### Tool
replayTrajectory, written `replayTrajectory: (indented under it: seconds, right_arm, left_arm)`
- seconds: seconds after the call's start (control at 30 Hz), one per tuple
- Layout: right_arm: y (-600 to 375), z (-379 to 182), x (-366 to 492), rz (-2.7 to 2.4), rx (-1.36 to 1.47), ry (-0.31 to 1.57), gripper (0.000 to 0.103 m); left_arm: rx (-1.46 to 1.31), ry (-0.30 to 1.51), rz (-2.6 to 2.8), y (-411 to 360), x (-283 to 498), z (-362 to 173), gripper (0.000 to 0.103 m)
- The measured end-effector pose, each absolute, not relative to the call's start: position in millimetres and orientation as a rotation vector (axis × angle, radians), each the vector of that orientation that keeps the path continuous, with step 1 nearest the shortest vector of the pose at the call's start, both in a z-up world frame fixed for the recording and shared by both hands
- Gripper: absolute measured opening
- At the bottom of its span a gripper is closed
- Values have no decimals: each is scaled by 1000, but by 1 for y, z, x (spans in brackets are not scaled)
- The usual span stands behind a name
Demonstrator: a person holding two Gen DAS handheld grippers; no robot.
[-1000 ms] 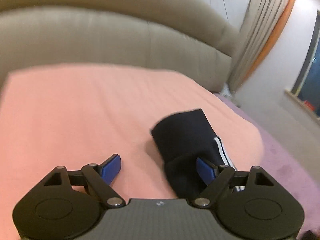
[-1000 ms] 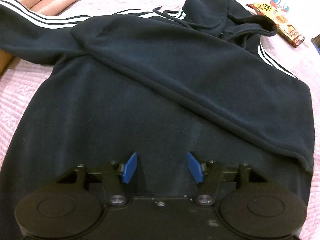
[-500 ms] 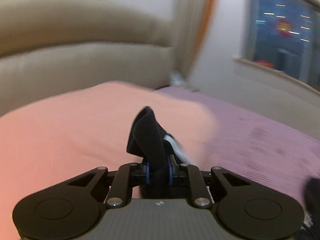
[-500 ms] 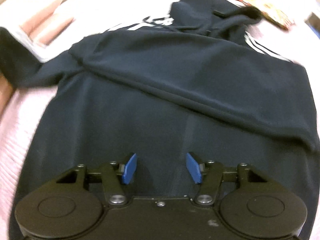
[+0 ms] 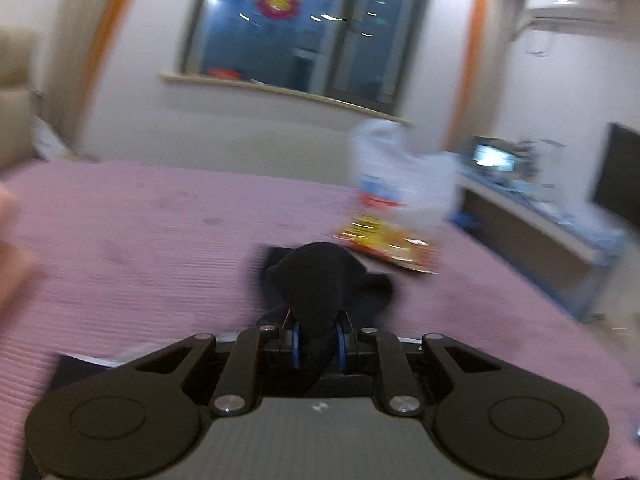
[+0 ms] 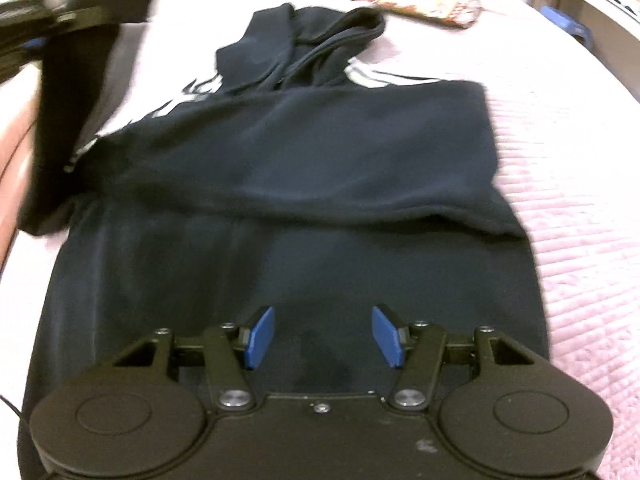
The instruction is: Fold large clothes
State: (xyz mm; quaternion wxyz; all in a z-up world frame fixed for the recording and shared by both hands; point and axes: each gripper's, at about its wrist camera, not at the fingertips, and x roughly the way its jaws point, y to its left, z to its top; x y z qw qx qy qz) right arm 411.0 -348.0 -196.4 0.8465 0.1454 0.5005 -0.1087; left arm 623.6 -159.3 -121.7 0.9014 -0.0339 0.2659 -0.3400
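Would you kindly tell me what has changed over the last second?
The left gripper closed on the dark navy striped sleeve and lifted it off the pink pillow, swinging it toward the navy hoodie's body. The right gripper stayed open above the hem.

A bed covered by a ribbed pink-lilac bedspread (image 5: 160,232) fills the foreground. Behind it, a pale wall holds a dark window (image 5: 304,36) above a sill, flanked by orange-edged curtains (image 5: 468,56). An air conditioner (image 5: 568,8) hangs high at right, above a low cluttered counter (image 5: 532,216) and a dark screen (image 5: 620,176).
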Motion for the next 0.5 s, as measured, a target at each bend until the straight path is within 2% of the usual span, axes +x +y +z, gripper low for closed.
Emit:
replayTrajectory:
  seconds: [0.03,0.13,0.3,0.5]
  right_arm:
    - [-353,-194,410,-236,314,1047,68]
    - [-366,-194,407,-255,329,1037,68]
    - [-384,-208,415,-251,395,1034,70]
    - [-389,-204,457,-160,503,896,76]
  left_arm:
    - [-66,581,-750,-176,624,-129,27]
    - [-21,717,-735,-216,622,-172,64]
    - [-65,874,-647,-170,596,-224,66]
    - [-175,952,-470,-95,571,-238,65]
